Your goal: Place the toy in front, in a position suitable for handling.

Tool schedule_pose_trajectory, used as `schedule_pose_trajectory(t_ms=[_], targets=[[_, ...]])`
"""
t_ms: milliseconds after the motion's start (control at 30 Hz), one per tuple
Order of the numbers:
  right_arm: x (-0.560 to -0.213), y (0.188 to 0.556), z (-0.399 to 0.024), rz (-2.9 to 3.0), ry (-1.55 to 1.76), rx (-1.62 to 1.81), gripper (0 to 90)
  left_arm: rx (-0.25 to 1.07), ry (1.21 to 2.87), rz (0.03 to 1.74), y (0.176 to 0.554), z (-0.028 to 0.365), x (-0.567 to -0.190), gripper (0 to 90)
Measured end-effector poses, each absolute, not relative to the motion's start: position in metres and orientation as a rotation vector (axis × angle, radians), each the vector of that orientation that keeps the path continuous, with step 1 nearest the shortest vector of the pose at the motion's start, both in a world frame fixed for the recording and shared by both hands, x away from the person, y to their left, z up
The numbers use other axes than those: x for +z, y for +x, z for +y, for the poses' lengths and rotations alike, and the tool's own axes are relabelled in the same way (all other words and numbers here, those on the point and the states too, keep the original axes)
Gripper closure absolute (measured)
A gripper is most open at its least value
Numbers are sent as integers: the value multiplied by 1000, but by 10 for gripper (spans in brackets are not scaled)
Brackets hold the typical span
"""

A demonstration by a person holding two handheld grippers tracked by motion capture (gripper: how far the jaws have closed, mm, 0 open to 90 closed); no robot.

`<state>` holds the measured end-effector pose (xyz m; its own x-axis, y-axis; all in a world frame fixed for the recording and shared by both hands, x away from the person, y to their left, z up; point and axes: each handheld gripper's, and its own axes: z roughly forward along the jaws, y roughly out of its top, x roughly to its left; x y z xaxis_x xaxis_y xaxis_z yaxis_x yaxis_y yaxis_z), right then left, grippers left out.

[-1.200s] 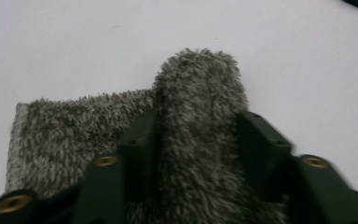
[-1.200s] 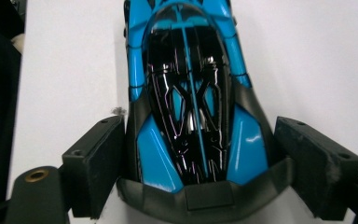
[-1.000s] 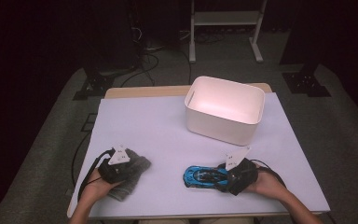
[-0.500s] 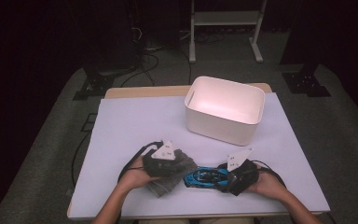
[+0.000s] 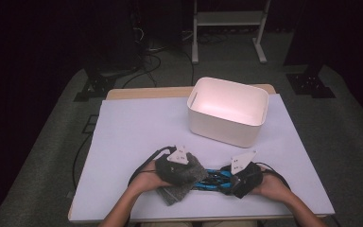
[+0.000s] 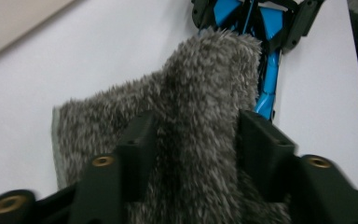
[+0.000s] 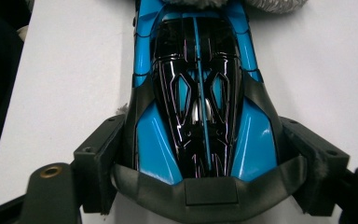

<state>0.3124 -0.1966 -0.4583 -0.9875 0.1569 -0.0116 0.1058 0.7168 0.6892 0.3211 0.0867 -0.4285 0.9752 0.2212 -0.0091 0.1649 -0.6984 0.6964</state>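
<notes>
Left gripper (image 5: 189, 171) has slid its grey fuzzy cloth (image 5: 182, 182) right onto the blue toy car (image 5: 211, 179); jaws just widened, cloth between them still pinched. Right gripper (image 7: 205, 154) clamps the car's tail. Wiping looks underway.

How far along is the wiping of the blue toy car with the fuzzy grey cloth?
Done: the right gripper is clamped on the sides of the blue and black toy car, holding it on the white table cover. In hand: the left gripper has the fuzzy grey cloth between its jaws, which have just been opening, its edge lying on the car's far end. Left: most of the body is uncovered; the white bin looks empty.
</notes>
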Motion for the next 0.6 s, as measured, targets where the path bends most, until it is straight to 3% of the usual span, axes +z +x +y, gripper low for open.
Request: schedule_pose_trajectory(t_ms=[67, 133, 600], targets=[[-457, 312, -196, 2847, 191, 1127, 230, 84, 2348, 257, 319, 89, -431, 649], [-457, 313, -195, 2852, 173, 1122, 233, 77, 2360, 246, 318, 89, -430, 713], [-455, 318, -176, 2918, 70, 1122, 234, -13, 2358, 194, 317, 91, -422, 743]])
